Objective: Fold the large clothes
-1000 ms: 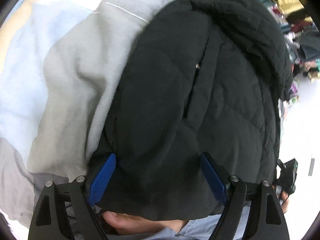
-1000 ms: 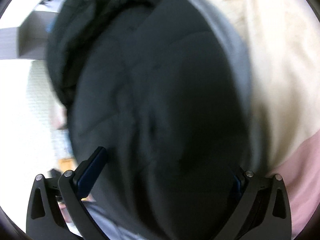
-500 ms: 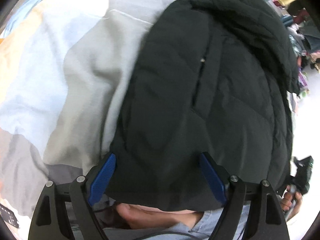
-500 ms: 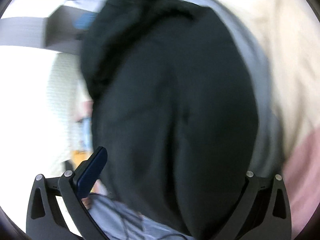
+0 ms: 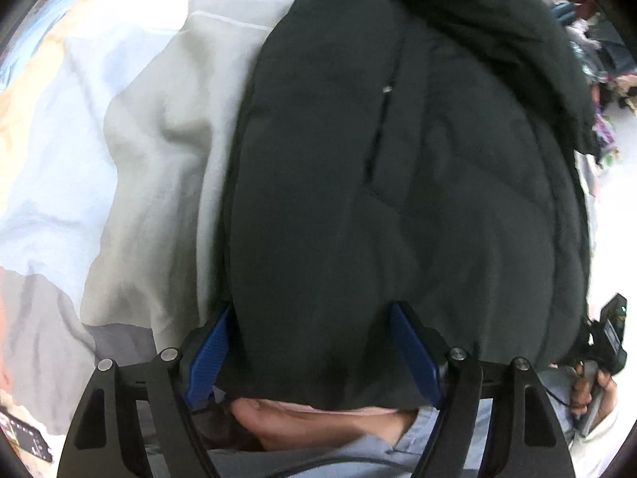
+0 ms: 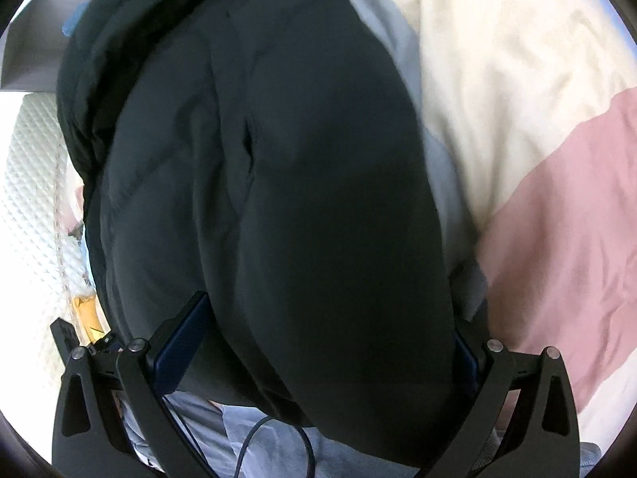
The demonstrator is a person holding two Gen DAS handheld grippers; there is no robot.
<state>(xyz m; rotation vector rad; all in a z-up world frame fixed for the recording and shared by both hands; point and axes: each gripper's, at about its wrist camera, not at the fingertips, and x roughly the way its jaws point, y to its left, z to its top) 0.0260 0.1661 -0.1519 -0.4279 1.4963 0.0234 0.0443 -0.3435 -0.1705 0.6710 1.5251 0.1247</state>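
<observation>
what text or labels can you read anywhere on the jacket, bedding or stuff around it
None is readable in either view.
The black jacket shows no label or logo.
The dark card at the left view's lower edge has pale marks, too small and blurred to read.
The yellow item in the right view shows no legible print.

Black quilted jacket (image 6: 310, 183) filling the middle, draped between the spread fingers of the right gripper (image 6: 318, 342); blue left pad (image 6: 181, 342) pressed against the fabric, right pad mostly hidden behind it. Patchwork bedding (image 6: 537, 139) at right, cream above pink. Light blue cloth (image 6: 270, 446) and a black cable (image 6: 306, 442) below the hem. White textured surface (image 6: 32, 183) at left.
</observation>
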